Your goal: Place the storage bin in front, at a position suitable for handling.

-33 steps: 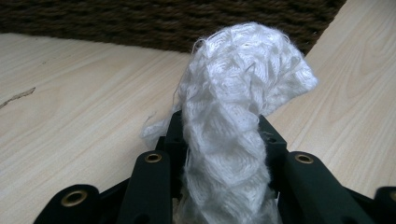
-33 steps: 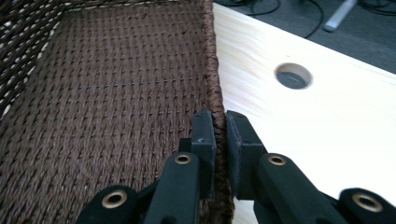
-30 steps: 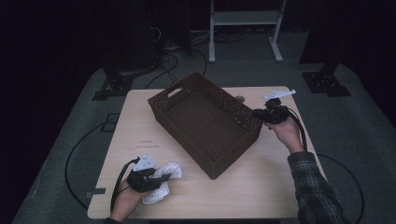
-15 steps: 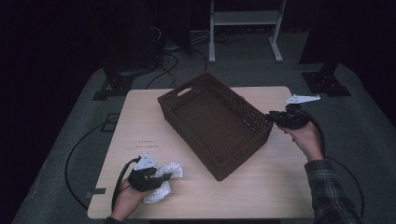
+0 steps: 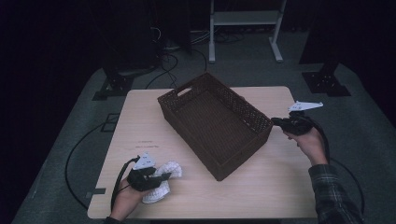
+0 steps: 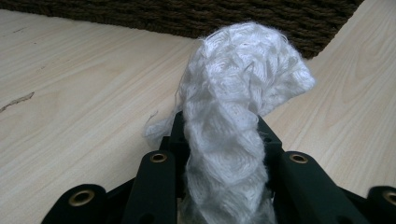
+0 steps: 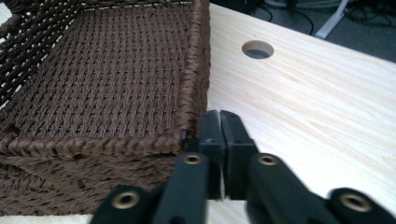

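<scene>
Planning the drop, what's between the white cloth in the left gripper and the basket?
Bare tabletop. In the left gripper view, only wood separates the white cloth from the basket.

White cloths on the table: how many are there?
1. The white cloth lies at the table's near left corner, pinched in the left gripper. A second piece could be hidden beneath that hand.

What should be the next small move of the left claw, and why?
Probably lift the white cloth and carry it toward the basket. The left claw is shut on the cloth, which lies on the table, and the basket is empty.
</scene>
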A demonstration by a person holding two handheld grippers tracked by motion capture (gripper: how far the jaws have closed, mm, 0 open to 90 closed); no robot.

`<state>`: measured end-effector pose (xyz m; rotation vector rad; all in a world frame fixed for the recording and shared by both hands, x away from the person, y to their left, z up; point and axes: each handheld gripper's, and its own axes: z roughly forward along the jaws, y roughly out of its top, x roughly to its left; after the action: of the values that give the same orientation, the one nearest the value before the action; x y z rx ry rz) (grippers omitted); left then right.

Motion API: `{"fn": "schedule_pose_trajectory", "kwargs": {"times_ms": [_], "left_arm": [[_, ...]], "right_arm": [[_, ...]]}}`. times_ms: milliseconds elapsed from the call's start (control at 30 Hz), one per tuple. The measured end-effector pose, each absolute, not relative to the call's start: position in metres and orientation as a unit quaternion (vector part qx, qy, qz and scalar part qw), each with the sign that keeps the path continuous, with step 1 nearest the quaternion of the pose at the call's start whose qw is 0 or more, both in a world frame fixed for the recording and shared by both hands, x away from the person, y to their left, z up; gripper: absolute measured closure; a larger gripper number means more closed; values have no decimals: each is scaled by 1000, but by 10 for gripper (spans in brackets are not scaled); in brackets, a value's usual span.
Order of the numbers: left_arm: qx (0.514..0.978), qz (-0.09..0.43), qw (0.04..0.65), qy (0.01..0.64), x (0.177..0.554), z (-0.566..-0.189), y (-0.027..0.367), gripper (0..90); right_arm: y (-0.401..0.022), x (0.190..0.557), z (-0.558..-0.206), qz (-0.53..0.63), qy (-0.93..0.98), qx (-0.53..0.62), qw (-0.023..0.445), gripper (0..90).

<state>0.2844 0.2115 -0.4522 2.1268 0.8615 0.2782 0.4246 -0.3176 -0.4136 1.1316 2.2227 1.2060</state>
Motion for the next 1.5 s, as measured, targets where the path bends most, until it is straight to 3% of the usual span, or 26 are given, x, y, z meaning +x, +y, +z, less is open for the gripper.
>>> {"fn": "schedule_pose_trajectory", "kwargs": {"times_ms": [533, 1000, 1500], "left_arm": [[839, 118, 396, 353, 282, -453, 228, 686], [826, 129, 397, 379, 273, -454, 254, 686], [814, 139, 398, 400, 265, -454, 274, 686]], "right_arm": [[-295, 391, -412, 437, 814, 352, 152, 892], [-243, 356, -406, 465, 827, 292, 121, 887], [-189, 344, -408, 489, 833, 242, 88, 883]]}}
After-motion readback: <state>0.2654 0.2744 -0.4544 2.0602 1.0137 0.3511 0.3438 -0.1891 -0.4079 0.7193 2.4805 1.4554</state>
